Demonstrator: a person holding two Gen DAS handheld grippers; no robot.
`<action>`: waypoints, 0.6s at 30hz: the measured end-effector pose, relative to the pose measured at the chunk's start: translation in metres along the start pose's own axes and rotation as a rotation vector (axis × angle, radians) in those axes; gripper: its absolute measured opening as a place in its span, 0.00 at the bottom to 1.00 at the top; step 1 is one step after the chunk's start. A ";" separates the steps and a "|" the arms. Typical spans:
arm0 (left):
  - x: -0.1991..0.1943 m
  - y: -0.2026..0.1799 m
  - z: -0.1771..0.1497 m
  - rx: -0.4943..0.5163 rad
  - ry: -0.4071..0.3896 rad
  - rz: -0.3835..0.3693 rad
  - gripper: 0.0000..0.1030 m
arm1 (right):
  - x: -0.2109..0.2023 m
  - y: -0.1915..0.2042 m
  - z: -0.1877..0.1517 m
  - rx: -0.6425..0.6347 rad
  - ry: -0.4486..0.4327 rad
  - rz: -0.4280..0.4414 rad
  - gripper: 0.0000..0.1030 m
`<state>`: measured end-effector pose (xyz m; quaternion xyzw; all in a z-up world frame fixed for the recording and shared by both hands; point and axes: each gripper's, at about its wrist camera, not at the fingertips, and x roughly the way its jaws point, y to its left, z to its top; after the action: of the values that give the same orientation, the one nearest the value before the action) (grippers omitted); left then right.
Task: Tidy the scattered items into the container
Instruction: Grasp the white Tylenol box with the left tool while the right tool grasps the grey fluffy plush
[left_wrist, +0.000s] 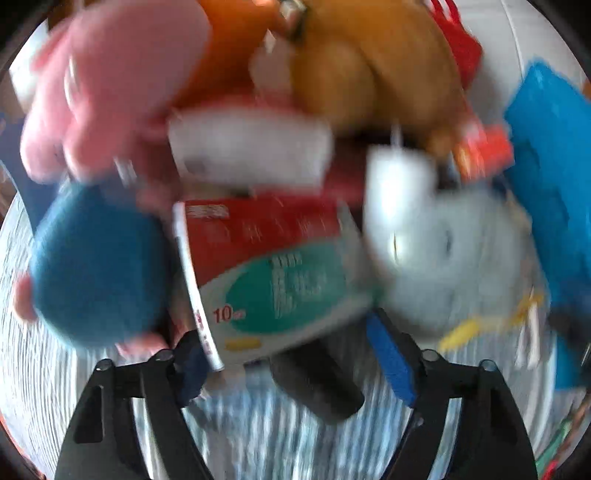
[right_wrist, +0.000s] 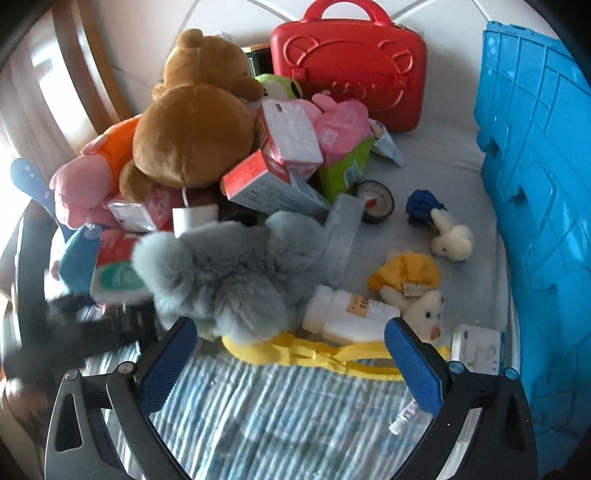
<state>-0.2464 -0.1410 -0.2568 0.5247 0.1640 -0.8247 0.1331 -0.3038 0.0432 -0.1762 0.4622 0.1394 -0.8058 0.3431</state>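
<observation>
Red-and-green card: a flat cardboard box (left_wrist: 273, 273) with a red upper band and a green oval panel lies right ahead of the left tongs (left_wrist: 291, 365), its near edge in between the two blue pads.
Long axis of the box: it runs roughly crosswise to the left tongs, tilted, so the pads flank its short ends; the picture is smeared, so I cannot give the angle closely.
Left tongs: partly apart, with the box's near edge between them; whether the pads already press on the card I cannot tell.
Dark cylinder: a black tube-like thing (left_wrist: 317, 380) sits just under the box's near edge, between the left pads; what it is I cannot say.
Neighbours of the box: a round blue plush (left_wrist: 96, 266) just to its left, a fluffy grey plush toy (left_wrist: 450, 254) to its right, a pink plush (left_wrist: 110, 81) and a brown plush bear (left_wrist: 376, 70) beyond it.
Right tongs (right_wrist: 291, 362): spread wide, nothing between the pads; the grey plush (right_wrist: 236, 273) lies just ahead of them and a yellow plastic strap (right_wrist: 317, 356) crosses the gap.
Nearer hand: the left, by my judgement; from the right-hand view the box (right_wrist: 118, 275) sits off to the far left, beyond the grey plush.
Container: a bright blue plastic crate (right_wrist: 535, 192) stands well to the right of both tongs, on the far side of the grey plush from the box.
Surface: a bed with blue-and-white striped bedding (right_wrist: 280, 413) below both tongs.
</observation>
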 end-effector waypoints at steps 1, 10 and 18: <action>0.003 0.000 -0.007 0.005 0.019 -0.004 0.53 | 0.001 -0.001 -0.001 0.007 0.004 0.004 1.00; -0.017 0.012 -0.021 -0.001 -0.025 0.057 0.40 | 0.007 -0.004 0.016 0.064 -0.026 0.067 1.00; 0.005 0.009 -0.025 0.017 -0.017 0.090 0.35 | 0.090 0.037 0.034 -0.053 0.147 0.043 0.94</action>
<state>-0.2248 -0.1392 -0.2724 0.5256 0.1320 -0.8237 0.1670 -0.3314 -0.0403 -0.2307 0.5136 0.1757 -0.7582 0.3612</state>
